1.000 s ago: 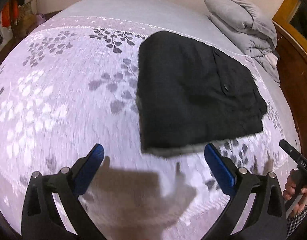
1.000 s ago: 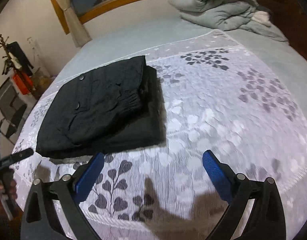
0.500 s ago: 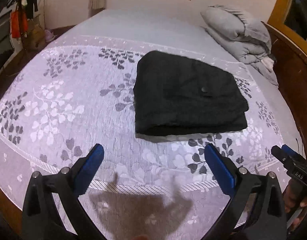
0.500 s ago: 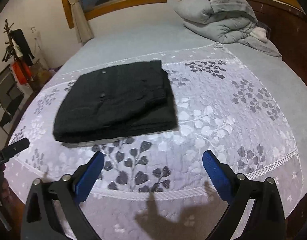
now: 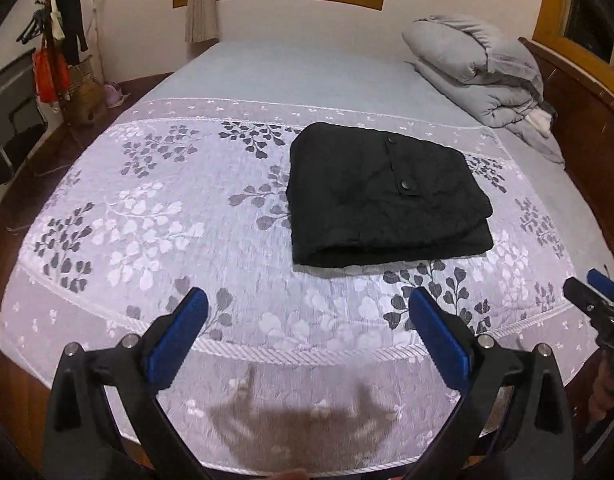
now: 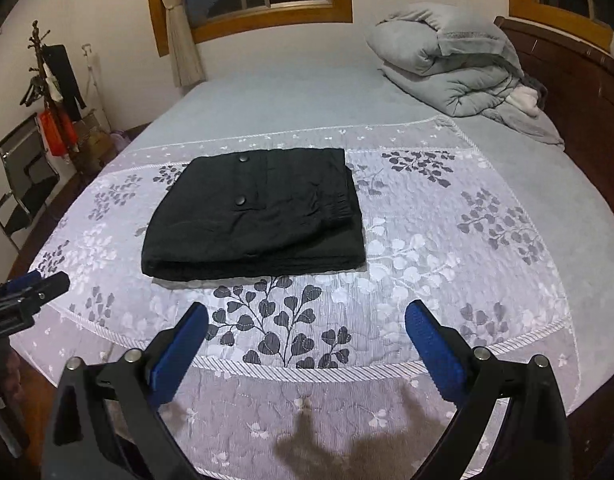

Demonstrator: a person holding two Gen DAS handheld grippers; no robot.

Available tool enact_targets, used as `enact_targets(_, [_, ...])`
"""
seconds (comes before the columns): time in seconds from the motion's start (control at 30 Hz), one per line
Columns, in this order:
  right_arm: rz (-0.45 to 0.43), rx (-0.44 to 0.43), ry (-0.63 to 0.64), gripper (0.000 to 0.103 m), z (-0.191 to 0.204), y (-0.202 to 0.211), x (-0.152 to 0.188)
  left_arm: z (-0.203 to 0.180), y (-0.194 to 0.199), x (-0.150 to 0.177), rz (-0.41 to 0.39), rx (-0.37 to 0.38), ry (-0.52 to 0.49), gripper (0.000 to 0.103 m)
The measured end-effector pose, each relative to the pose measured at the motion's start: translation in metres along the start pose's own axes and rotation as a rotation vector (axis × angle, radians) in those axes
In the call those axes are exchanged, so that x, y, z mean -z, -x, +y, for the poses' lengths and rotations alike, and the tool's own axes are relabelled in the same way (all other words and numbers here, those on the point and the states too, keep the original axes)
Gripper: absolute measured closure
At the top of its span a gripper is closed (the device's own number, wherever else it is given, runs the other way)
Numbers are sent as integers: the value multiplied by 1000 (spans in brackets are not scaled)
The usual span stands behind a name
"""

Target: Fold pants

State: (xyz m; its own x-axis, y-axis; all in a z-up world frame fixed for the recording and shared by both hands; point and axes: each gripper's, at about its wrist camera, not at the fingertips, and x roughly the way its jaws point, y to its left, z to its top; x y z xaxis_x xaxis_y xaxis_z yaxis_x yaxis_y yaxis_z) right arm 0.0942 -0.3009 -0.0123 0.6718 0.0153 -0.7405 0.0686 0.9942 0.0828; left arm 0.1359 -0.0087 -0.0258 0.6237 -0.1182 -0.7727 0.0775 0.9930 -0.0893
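Your folded black pants (image 5: 383, 196) lie ahead on the bed (image 5: 147, 216), up-right of your left claw (image 5: 307, 320), up-left of your right claw (image 6: 307, 332). Both claws gape wide and hold nothing, about equally near.

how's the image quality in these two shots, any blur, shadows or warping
Left wrist view: sharp, pants crisp; fisheye bows the bed edges; tongs shadow on the near bedspread. Right wrist view: equally sharp, same warping, dark corners, tongs shadow near the bottom edge.

black pants (image 5: 381, 196), leaf-patterned lilac bedspread (image 5: 155, 216), grey duvet (image 5: 479, 76)
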Motion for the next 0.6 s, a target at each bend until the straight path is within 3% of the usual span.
enact_targets(0.33, [-18, -19, -17, 4, -1, 30, 5, -22, 35, 4, -76, -14, -59, 3])
enact_targets(0.6, [-23, -22, -27, 4, -2, 39, 11, -33, 42, 9, -62, 22, -66, 3])
